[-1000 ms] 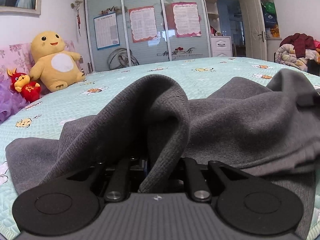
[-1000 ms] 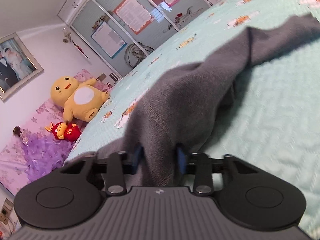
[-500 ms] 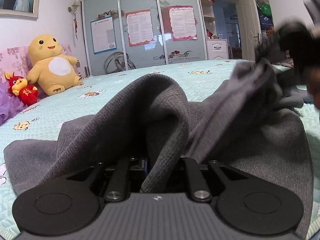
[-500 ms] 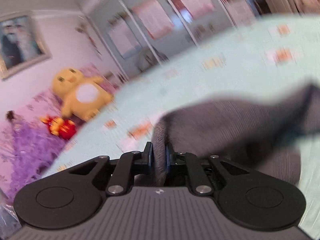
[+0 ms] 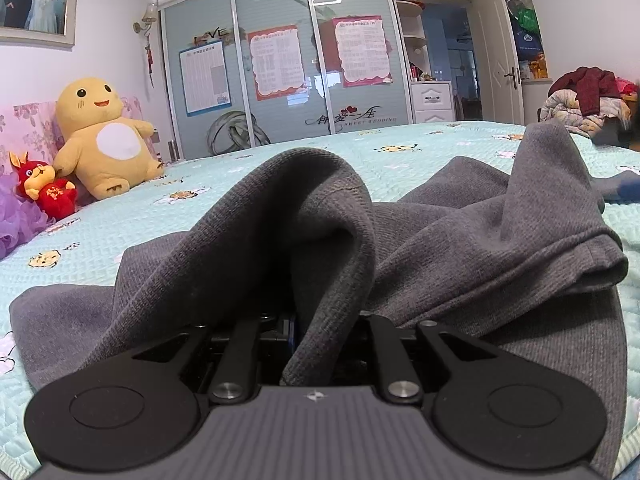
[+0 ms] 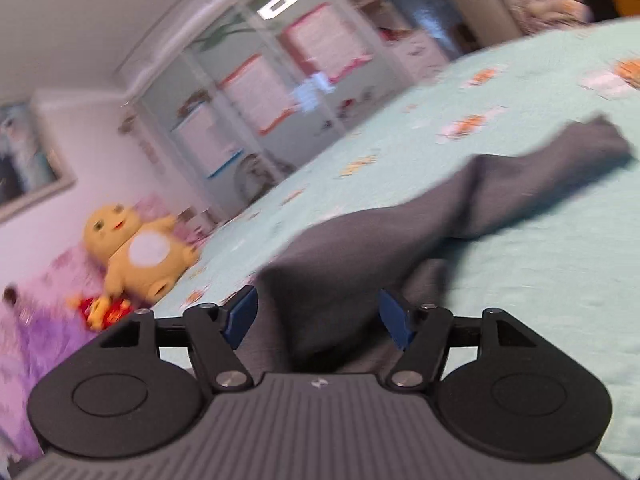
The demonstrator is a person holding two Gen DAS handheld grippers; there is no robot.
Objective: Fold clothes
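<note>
Between the clamped left gripper (image 5: 310,344) hangs a fold of soft, limp grey garment (image 5: 460,248) on the bed (image 5: 240,208), while the right gripper (image 6: 318,320), just opened, straddles cloth unpinched, best regripped at a hem.

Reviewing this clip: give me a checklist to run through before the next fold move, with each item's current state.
1. Left gripper clamped on the grey garment: ok, cloth is pinched between its shut jaws.
2. Right gripper released: ok, its jaws have just been opening; cloth lies between the blue pads, unpressed.
3. Garment flat on the bed: not ok, bunched in ridges.
4. Plush toys apart from the garment: ok.
5. Fold edges aligned: cannot tell.
</note>
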